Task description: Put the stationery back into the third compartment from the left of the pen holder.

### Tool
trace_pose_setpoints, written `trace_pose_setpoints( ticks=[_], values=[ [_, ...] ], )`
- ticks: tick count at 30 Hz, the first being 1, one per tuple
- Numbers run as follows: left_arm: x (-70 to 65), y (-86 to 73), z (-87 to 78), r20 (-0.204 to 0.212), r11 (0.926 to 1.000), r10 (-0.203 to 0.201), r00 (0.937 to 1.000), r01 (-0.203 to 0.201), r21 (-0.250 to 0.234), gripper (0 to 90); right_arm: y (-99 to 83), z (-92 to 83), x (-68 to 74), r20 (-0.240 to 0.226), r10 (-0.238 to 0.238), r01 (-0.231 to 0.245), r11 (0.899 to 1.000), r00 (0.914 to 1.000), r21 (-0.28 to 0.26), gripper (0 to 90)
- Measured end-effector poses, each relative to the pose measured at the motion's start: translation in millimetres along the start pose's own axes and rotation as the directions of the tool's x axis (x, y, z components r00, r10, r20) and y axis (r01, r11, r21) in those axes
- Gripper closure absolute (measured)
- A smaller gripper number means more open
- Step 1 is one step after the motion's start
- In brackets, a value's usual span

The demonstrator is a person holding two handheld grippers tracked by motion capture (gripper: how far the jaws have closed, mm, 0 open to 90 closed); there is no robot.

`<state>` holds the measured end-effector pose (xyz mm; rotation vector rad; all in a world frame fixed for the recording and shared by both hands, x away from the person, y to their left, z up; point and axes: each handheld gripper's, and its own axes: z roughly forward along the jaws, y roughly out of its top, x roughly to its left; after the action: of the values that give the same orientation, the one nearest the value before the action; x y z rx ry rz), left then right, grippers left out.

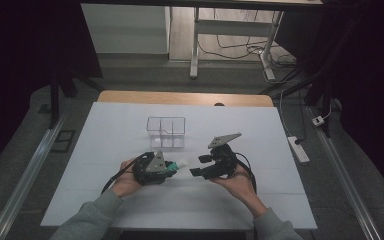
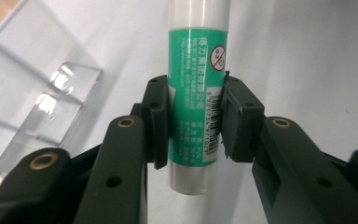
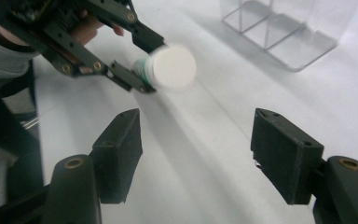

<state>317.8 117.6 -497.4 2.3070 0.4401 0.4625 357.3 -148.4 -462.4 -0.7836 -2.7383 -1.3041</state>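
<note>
A glue stick (image 2: 196, 60) with a green label and white ends is clamped across its body by the pads of my left gripper (image 2: 193, 123). In the high view the left gripper (image 1: 172, 167) lies low over the white table, and the glue stick (image 1: 179, 164) points right toward my right gripper (image 1: 198, 165). My right gripper (image 3: 196, 149) is open with nothing between its jaws. It faces the round white end of the glue stick (image 3: 172, 65) from a short distance away. A hand holds each gripper.
A clear plastic organiser (image 1: 166, 132) with several compartments stands on the white table sheet (image 1: 105, 150) just behind the grippers. It is seen in the left gripper view as a clear wall (image 2: 51, 93) at the left. Desk legs and cables lie beyond the table's far edge.
</note>
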Motion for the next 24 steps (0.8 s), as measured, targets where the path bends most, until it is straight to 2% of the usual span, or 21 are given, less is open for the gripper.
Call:
trace_pose_setpoints(
  ticks=[3, 6, 12, 18, 24],
  values=[
    [5.9, -3.0, -2.9, 0.006, 0.9985, -0.047, 0.9989, 0.047, -0.027, 65.5, -1.5, -0.3, -0.8, 0.003, -0.002, 0.002, 1.0, 1.0, -0.02, 32.2],
    [8.8, -4.6, -4.5, 0.009, 0.9962, -0.074, 0.9972, 0.074, -0.046, 65.4, -2.8, 0.0, -0.8, 0.013, 0.002, -0.001, 1.0, 0.9999, -0.025, 31.9],
    [12.1, -6.6, -5.9, 0.019, 0.9903, -0.114, 0.9933, 0.115, -0.078, 65.4, -5.3, -1.4, -2.1, 0.029, 0.011, -0.008, 0.997, 0.9995, -0.074, 31.8],
    [12.5, -7.0, -6.2, 0.013, 0.9862, -0.135, 0.9908, 0.135, -0.096, 65.4, -6.4, -2.0, -2.4, 0.027, 0.02, -0.017, 0.994, 0.9994, -0.108, 31.3],
    [8.1, -3.9, -5.7, 0.014, 0.9839, -0.131, 0.9913, 0.132, -0.12, 65.4, -6.0, 0.5, 1.1, 0.024, 0.016, -0.012, 0.992, 0.9996, -0.128, 32.3]
  ],
)
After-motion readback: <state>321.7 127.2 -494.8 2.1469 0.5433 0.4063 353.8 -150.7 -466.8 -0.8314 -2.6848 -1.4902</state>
